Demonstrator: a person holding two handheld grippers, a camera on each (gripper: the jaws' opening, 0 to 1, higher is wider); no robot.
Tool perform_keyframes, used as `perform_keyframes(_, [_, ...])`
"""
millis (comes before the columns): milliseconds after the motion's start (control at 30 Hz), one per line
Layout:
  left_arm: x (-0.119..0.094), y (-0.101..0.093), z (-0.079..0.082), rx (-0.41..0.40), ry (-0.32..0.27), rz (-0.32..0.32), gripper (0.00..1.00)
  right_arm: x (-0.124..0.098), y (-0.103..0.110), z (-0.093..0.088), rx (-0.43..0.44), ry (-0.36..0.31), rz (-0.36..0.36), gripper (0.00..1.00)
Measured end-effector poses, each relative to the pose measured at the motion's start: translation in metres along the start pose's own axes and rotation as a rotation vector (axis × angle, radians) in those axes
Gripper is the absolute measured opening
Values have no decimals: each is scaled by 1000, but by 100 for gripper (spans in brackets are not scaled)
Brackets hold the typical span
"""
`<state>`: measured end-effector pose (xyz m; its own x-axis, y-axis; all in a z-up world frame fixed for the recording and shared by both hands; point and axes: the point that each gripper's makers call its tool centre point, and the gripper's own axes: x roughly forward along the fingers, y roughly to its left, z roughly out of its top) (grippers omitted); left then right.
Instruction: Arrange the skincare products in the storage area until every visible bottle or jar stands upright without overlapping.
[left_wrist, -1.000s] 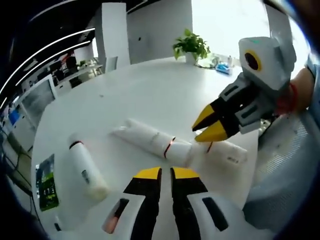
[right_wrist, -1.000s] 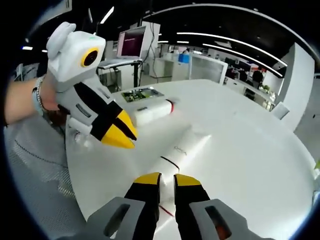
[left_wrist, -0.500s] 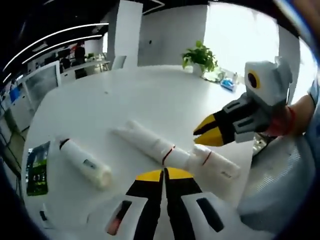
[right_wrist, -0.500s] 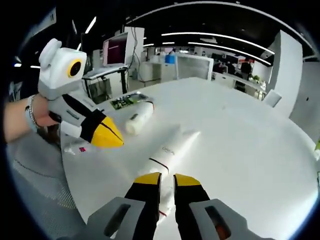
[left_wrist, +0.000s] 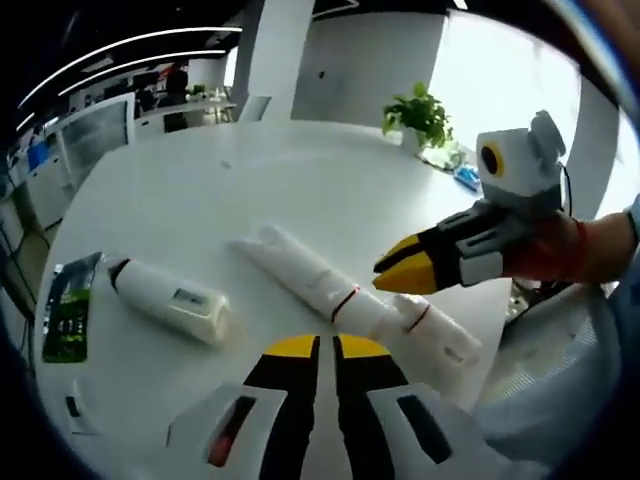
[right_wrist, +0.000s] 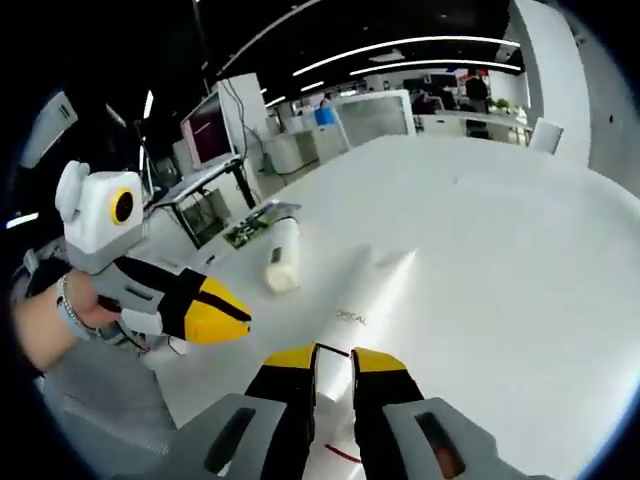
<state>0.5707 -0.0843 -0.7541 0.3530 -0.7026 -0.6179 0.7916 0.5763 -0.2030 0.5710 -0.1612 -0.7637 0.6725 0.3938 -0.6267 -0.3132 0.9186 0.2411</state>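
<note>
Left gripper (left_wrist: 325, 345): rises from the bottom of the left gripper view, yellow-tipped jaws pressed together with nothing between them; it also shows in the right gripper view (right_wrist: 235, 318), held in a hand (right_wrist: 45, 325) at the worktop's near edge, tips together there too.
Right gripper (right_wrist: 335, 357): yellow tips a narrow slit apart, nothing gripped; in the left gripper view (left_wrist: 395, 275) it comes in from the right, tips nearly together, hovering just above the tubes.
Long tube (left_wrist: 300, 277): white, lying flat on the worktop (left_wrist: 300, 180), crimped end away from the left jaws, red-banded cap end just ahead of them.
Short tube (left_wrist: 435, 335): white with a red band, lying flat, its end meeting the long tube's cap end; just right of the left jaws and under the right gripper's tips.
Tube in the right gripper view (right_wrist: 370, 295): lies straight ahead of the right jaws, running away from them, grey lettering on its side.
Bottle (left_wrist: 170, 298): white, on its side, dark neck pointing left, well left of the left jaws; in the right gripper view (right_wrist: 282, 255) it lies beyond the left gripper.
Leaflet (left_wrist: 65, 320): green and dark, flat at the worktop's edge, beside the bottle's neck.
Plant (left_wrist: 420, 110): potted, on the worktop's far side.
</note>
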Motion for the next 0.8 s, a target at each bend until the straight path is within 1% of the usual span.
perform_keyframes(33, [0,0,-1,-5,3,1,6,2,-2,-1,12,7,0,7])
perform_keyframes(100, [0,2,-3,-15,10,7,6,7,1,-6,80,34,34,9])
perform_keyframes(133, [0,2,-3,-16,12,8,7,8,1,-6,96,38,40,10])
perform_keyframes(167, [-1,2,-3,-16,13,10,7,9,1,-6,104,39,49,11])
perform_keyframes(300, [-1,4,-4,-19,17,15,8,12,5,-12,126,79,69,19])
perform_keyframes(367, [0,4,-6,-24,25,13,10,12,9,-14,109,80,71,19])
perform_keyframes(400, [1,4,-7,-27,31,13,11,12,9,-16,80,83,64,18])
perform_keyframes(467, [2,4,-8,-27,36,14,12,12,11,-18,56,80,64,17])
perform_keyframes(567, [2,3,-10,-28,41,15,14,11,21,-26,34,88,97,14])
perform_keyframes(600, [3,4,-10,-28,43,17,14,11,23,-26,23,82,101,14])
perform_keyframes(633, [3,4,-11,-27,46,19,14,12,27,-25,-6,70,106,15])
perform_keyframes(667, [4,4,-11,-26,50,22,15,12,29,-25,-27,73,112,15])
perform_keyframes(700, [4,5,-12,-22,54,28,17,13,33,-26,-67,80,125,15])
perform_keyframes(733, [4,5,-13,-20,56,31,18,13,35,-26,-83,82,135,15])
perform_keyframes(800, [5,6,-13,-17,57,36,20,13,50,-27,-152,88,210,9])
